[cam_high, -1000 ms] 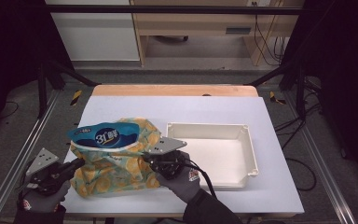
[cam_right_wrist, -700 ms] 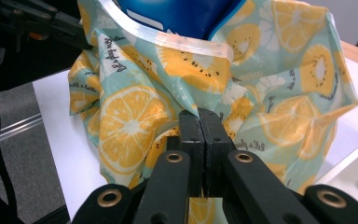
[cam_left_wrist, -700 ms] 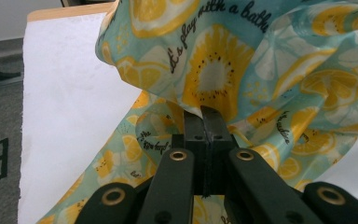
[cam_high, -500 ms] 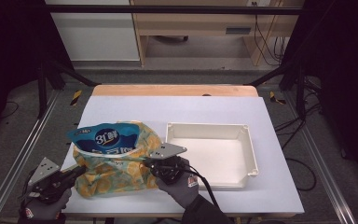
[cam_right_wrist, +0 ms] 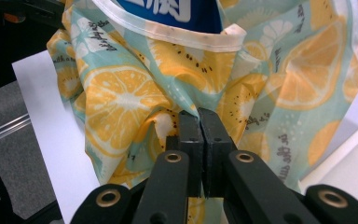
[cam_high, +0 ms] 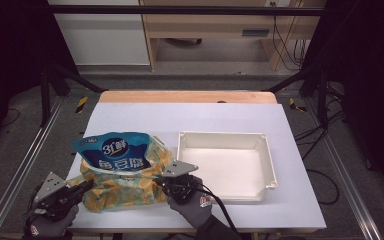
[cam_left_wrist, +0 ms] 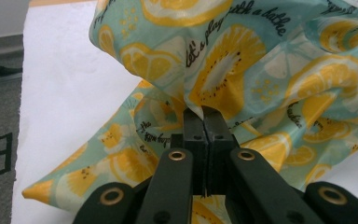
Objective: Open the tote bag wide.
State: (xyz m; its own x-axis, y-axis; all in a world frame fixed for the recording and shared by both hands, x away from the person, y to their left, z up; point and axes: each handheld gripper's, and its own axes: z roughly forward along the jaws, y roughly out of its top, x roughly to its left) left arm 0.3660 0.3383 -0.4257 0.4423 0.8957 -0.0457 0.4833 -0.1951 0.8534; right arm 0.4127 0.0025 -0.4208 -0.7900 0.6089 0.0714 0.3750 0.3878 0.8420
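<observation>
One lemon-print bag point(cam_high: 125, 185) on white desk point(cam_high: 220, 120), front left, one blue packet point(cam_high: 116, 152) poking from its mouth. One white tray point(cam_high: 225, 141) just right of bag, nothing inside. Left hand-held gripper point(cam_left_wrist: 204, 114) jaws pinched on bag fabric; right hand-held gripper point(cam_right_wrist: 199, 116) likewise clamped on fabric below hem

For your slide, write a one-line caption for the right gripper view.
Right gripper clamped shut on the lemon-print bag, blue packet poking out.
</observation>
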